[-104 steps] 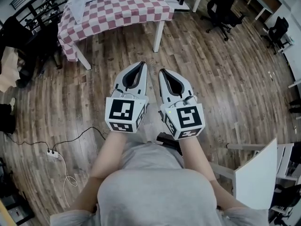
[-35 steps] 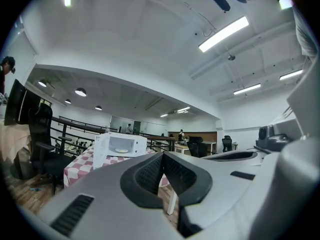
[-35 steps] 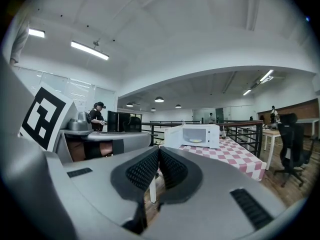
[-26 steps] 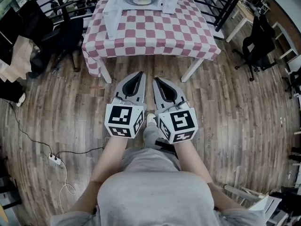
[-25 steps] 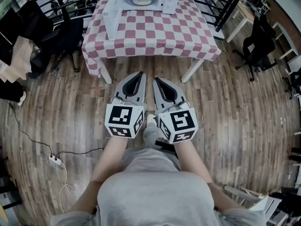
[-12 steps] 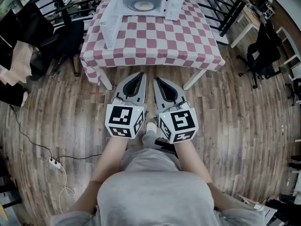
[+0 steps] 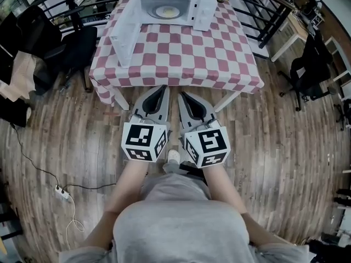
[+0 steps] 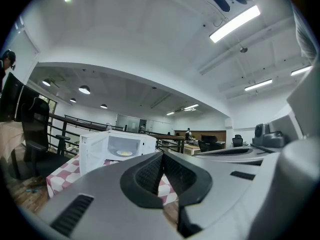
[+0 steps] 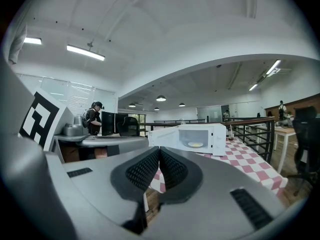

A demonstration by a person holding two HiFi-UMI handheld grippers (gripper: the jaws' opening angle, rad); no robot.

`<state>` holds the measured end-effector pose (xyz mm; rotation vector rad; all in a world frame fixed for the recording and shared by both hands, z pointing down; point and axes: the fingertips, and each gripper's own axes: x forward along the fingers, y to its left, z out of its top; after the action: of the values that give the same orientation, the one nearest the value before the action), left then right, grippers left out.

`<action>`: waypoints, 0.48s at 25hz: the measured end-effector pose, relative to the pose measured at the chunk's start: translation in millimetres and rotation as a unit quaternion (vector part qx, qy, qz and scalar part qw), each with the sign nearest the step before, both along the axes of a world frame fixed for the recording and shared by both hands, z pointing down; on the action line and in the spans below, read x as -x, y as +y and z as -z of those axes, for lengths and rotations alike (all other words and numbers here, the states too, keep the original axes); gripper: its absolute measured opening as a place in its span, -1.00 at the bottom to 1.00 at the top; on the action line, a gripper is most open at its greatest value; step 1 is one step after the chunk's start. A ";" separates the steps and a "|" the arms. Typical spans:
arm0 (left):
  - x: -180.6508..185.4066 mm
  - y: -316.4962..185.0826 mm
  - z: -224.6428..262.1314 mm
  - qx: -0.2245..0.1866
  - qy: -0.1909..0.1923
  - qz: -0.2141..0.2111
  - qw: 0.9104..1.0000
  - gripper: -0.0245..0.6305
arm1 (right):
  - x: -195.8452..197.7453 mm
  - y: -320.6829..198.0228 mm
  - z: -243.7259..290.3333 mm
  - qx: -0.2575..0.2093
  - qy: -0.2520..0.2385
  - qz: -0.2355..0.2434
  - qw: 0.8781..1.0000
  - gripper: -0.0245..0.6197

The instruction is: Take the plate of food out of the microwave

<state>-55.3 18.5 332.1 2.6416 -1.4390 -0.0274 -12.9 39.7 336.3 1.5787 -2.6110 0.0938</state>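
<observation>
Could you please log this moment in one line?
left tongs shut | right tongs shut | microwave door open | plate of food inside

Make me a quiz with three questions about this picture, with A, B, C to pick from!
1. Where is the plate of food?
A. On the floor
B. Inside the microwave
C. On a chair

2. What does the tablecloth look like?
A. Plain blue
B. Green stripes
C. Red and white checks

3. How is the microwave door?
A. Swung open
B. Shut tight
C. Lying on the floor

Answers:
1. B, the plate shows in the microwave's open cavity.
2. C, the cloth is covered in red and white squares.
3. A, the door stands out to the left of the cavity.
</observation>
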 end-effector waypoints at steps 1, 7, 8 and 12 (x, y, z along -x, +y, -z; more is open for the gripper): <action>-1.9 -4.7 -0.6 0.001 0.000 0.002 1.000 -0.92 | -2.0 -4.6 -0.8 0.001 0.000 0.002 1.000 -0.84; -12.4 -35.2 1.0 0.003 -0.003 0.012 1.000 -0.92 | -13.3 -33.8 -0.5 0.004 0.001 0.015 1.000 -0.84; -14.4 -40.0 1.8 0.002 -0.004 0.013 1.000 -0.92 | -15.3 -38.8 0.3 0.003 0.001 0.017 1.000 -0.84; -22.4 -59.6 4.7 -0.002 -0.007 0.016 1.000 -0.92 | -22.0 -58.6 3.1 -0.002 0.002 0.023 1.000 -0.85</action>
<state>-32.9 -41.1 327.4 2.6265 -1.4865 -0.0152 9.1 -18.9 333.2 1.5185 -2.6436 0.0825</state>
